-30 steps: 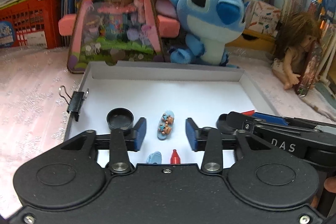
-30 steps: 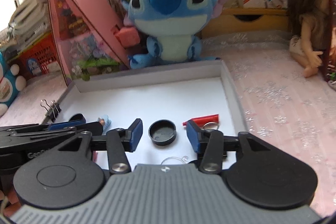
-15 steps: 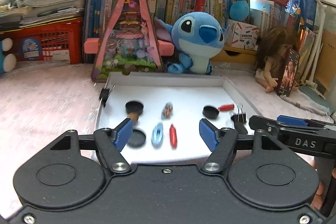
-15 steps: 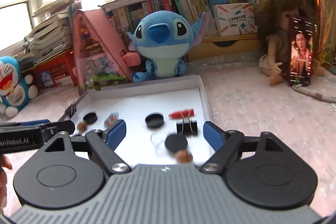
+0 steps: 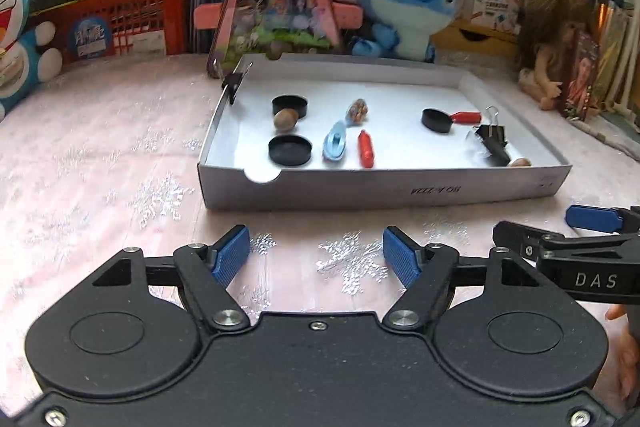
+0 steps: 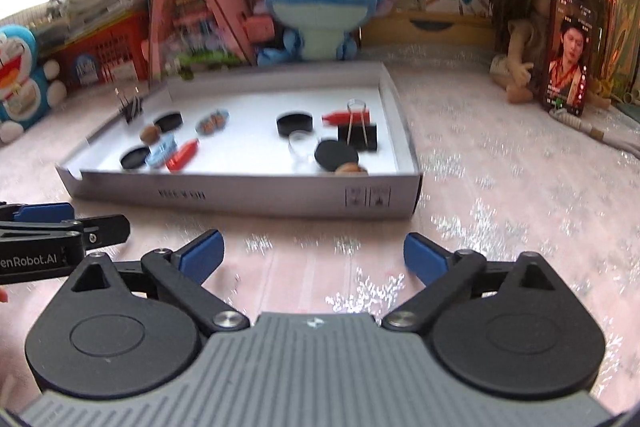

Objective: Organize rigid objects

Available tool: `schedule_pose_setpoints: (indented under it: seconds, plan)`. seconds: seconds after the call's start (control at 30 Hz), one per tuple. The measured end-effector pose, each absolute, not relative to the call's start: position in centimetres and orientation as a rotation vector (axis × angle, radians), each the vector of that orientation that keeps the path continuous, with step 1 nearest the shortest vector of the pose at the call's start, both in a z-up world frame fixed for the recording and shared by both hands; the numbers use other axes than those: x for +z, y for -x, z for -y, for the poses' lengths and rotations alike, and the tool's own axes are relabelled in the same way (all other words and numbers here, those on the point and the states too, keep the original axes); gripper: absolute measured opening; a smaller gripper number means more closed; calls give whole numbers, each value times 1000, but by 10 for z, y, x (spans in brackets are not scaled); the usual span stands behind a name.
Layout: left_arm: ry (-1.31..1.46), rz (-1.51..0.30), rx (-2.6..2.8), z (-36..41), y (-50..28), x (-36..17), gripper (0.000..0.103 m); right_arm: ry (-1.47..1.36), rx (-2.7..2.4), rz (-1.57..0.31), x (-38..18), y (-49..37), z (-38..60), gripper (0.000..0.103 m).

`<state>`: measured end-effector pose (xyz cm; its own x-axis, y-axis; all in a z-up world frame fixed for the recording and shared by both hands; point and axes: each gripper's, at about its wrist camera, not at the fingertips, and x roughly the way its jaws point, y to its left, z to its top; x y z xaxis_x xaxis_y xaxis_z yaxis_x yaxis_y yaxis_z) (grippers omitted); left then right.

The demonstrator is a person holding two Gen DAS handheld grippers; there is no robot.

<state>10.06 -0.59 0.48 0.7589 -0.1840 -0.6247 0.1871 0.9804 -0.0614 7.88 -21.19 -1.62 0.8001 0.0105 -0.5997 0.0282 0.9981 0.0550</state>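
- I hold both tools on the near side of the white tray (image 5: 384, 189), above the pink worktop (image 5: 100, 155), and neither touches the tray.
- The left gripper (image 5: 316, 257) has its fingers spread wide with nothing between them; the right gripper (image 6: 314, 253) is likewise spread and empty.
- All the small things lie inside the tray: at its left end two black caps (image 5: 290, 151), a brown nut (image 5: 285, 119), a blue clip (image 5: 335, 145) and a red piece (image 5: 365, 154).
- At the tray's right end sit another black cap (image 6: 295, 124), a second red piece (image 6: 340, 115), a black binder clip (image 6: 357, 135) and a nut (image 6: 351, 169) against the near wall.
- I judge the sorting to be at a pause or near its end.
- If anything remains, the next move calls for reaching over the tray's near wall and closing on one piece without nudging its neighbours.
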Motion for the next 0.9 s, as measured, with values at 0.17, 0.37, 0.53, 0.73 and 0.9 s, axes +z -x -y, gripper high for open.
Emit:
schedule_pose_setpoints:
  seconds: [0.17, 0.37, 0.53, 0.73, 0.9]
  plan:
    - [-24, -662, -179, 6, -100, 0, 80, -16, -27, -659, -19, -80, 205, 103]
    - [-30, -673, -159, 7, -103, -2, 92, -14, -26, -662, -19, -80, 205, 103]
    - [-43, -690, -134, 10, -108, -5, 102, -15, -26, -662, -19, -81, 204, 103]
    - [-44, -690, -133, 10, -108, -5, 103, -15, -25, -663, -19, -80, 205, 103]
    - [-44, -690, -133, 10, -108, -5, 103, -15, -25, -662, -19, -81, 205, 103]
